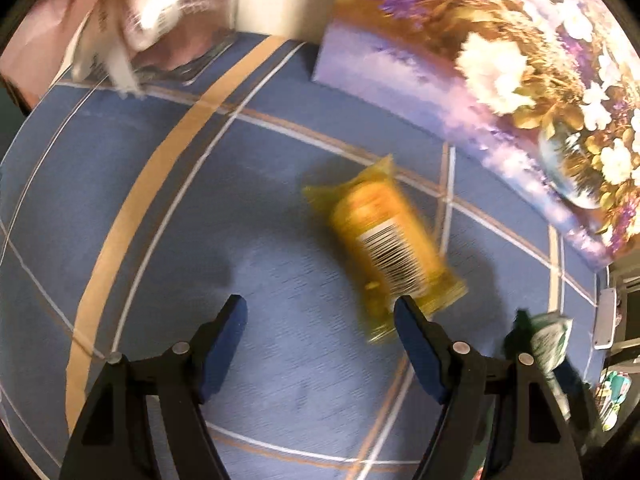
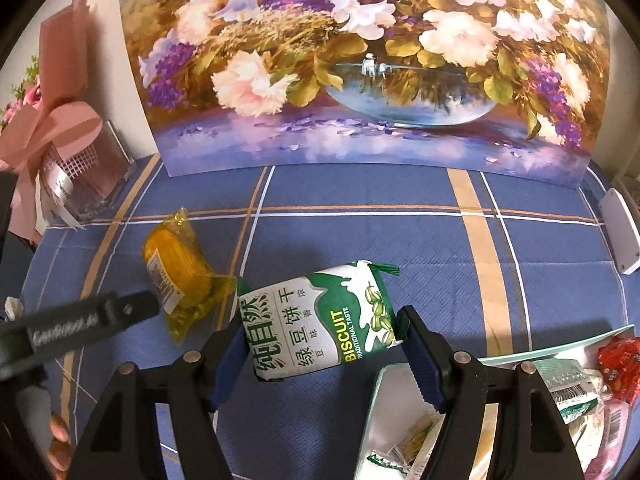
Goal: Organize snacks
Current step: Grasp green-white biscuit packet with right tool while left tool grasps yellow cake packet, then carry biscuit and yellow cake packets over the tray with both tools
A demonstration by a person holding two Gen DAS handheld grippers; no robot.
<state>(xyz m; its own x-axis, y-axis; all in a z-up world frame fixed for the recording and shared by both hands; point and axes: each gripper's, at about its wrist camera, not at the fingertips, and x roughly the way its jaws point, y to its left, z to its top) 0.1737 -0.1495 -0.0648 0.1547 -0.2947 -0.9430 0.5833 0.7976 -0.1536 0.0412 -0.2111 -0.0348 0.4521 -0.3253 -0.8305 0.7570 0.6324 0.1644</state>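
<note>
A green and white biscuit packet point(image 2: 320, 320) lies crosswise between my right gripper's point(image 2: 320, 330) blue pads, which press on its two ends, just above the blue checked tablecloth point(image 2: 400, 232). To its left lies a yellow snack packet point(image 2: 180, 276). In the left wrist view that yellow packet point(image 1: 392, 240) is blurred, just ahead of my left gripper point(image 1: 320, 308), which is open and empty. Its right fingertip point(image 1: 408, 312) overlaps the packet's near end. The green packet point(image 1: 548, 340) peeks out at the right.
A white box point(image 2: 500, 360) with several snack packets stands at the lower right. A flower painting point(image 2: 360, 60) leans along the back. A pink gift box with a bow point(image 2: 60, 132) sits at the back left, a white device point(image 2: 620, 232) at the right edge.
</note>
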